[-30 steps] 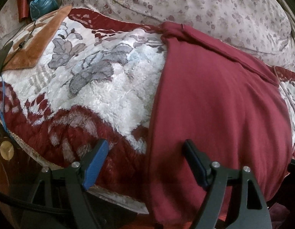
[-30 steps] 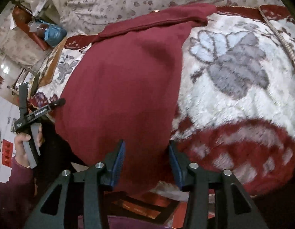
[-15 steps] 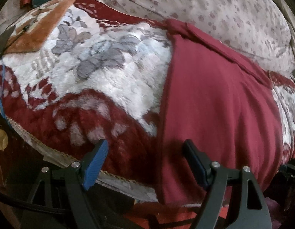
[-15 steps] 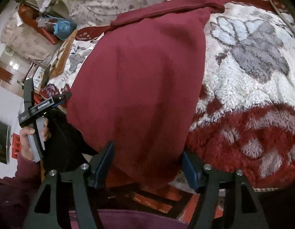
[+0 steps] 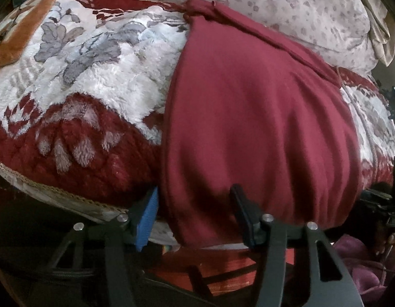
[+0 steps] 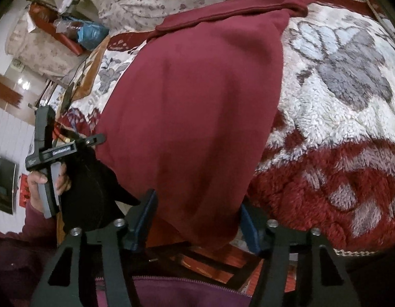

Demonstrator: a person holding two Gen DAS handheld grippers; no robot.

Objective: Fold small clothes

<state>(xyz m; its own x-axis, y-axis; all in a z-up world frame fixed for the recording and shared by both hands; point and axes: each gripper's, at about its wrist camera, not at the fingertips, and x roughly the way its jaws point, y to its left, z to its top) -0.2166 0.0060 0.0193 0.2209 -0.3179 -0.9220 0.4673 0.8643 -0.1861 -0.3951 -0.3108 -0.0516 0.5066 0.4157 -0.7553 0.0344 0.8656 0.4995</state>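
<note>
A dark red garment (image 5: 253, 117) lies spread over a plush floral blanket (image 5: 95, 71), its near hem hanging over the bed edge; it also shows in the right wrist view (image 6: 197, 97). My left gripper (image 5: 194, 204) is open, its jaws astride the garment's near left corner. My right gripper (image 6: 197, 220) is open, its jaws astride the near right corner of the hem. The left gripper's handle (image 6: 49, 153) shows in the right wrist view, held in a hand.
A floral duvet (image 5: 274, 5) is heaped at the back of the bed. An orange cloth (image 5: 21, 43) lies at far left. A blue bag (image 6: 92, 33) and clutter sit beyond the bed. The blanket's corded edge (image 5: 51, 189) marks the bed's near side.
Both grippers have moved in toward the garment's near hem. The right gripper has opened wider and now straddles the hem corner; the left fingers now straddle the left corner.
</note>
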